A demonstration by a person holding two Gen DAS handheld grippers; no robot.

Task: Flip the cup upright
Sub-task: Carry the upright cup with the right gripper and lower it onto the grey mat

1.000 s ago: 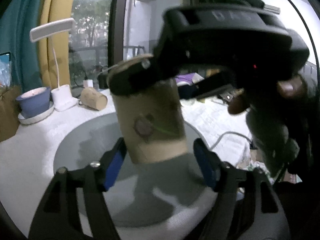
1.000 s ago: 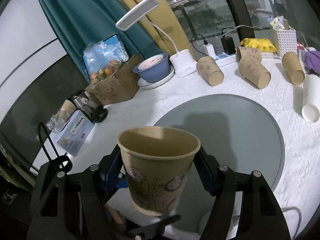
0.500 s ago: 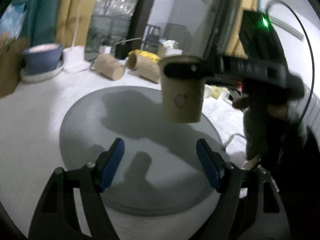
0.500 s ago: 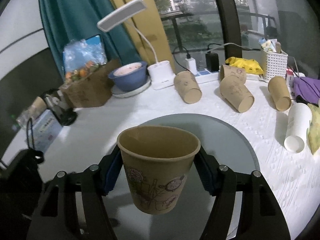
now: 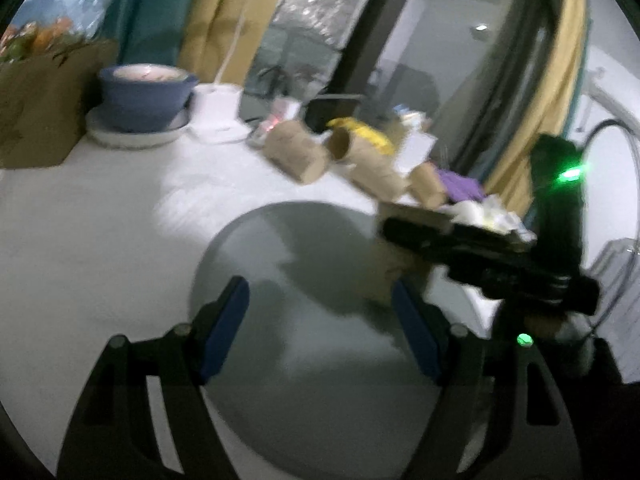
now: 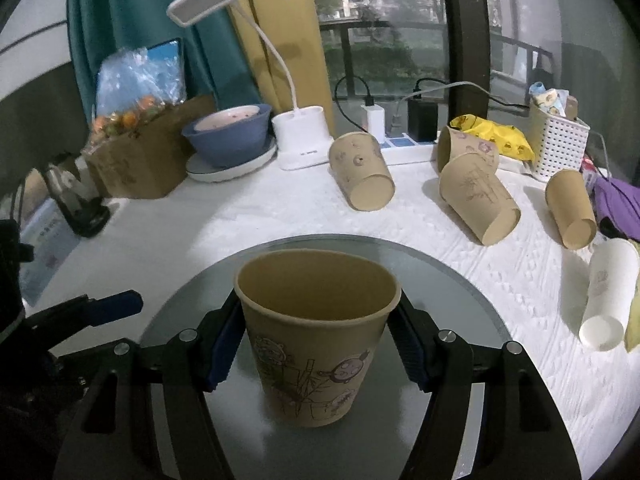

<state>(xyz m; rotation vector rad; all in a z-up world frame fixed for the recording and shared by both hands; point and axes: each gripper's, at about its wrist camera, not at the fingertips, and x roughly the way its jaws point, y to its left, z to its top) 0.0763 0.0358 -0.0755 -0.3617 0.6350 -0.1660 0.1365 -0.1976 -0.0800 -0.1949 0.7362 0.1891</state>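
The right gripper [image 6: 316, 354] has its 2 blue-padded fingers [image 6: 224, 354] closed against opposite sides of the tan paper cup w/ cartoon line drawings [image 6: 316, 340], just under the rolled rim, so the mouth faces up and the taper keeps it from slipping down thru the pads. The cup sits upright over the round grey mat [image 6: 460, 288] w/ its base at or very near the surface; contact can't be confirmed, but the flip itself looks done and only the release seems left. A grip this high on thin paper wall probably flexes easily, so a light squeeze makes sense. The left gripper [image 5: 320, 332] is spread wide and holds nothing, its pads apart over the same mat [image 5: 304, 400], likely kept clear of the other tool; its view is motion-blurred. In that view the cup [image 5: 384, 276] shows partly behind the black body of the right gripper. Beyond the mat, on the white textured tablecloth [image 6: 248, 216], 4 similar tan paper cups [image 6: 362, 178] lie on their sides, open ends toward the camera, plus a white paper cup [image 6: 608, 292] on its side, prob. waiting their turn. A blue bowl on a white plate [image 6: 228, 136] and a white desk lamp [image 6: 300, 136] stand at the back.
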